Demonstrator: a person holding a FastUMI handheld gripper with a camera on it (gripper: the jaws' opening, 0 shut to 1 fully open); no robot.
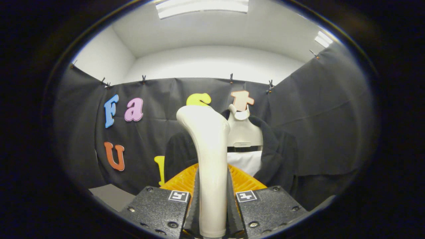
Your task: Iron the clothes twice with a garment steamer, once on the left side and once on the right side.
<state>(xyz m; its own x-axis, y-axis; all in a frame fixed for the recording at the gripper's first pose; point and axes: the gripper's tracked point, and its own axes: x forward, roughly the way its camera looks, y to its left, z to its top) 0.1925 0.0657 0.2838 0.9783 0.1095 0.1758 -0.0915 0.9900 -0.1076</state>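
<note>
This is a staged recording booth set up inside a plain room, not a lived-in home. Black cloth [332, 126] is hung as walls, pinned along its top edge with small clips [143, 79]. Above it rise bare white walls [212, 63] and a white ceiling with strip lights [202, 6]. Far ahead, a dark garment [275, 149] hangs on what looks like a pale hanger [244, 131].

Bright, even light falls from ceiling panels [202, 7] overhead (one glares white); the steamer handle [209, 159] shines softly; fisheye curvature bends the edges, which darken and blur; the centre stays sharp.
</note>
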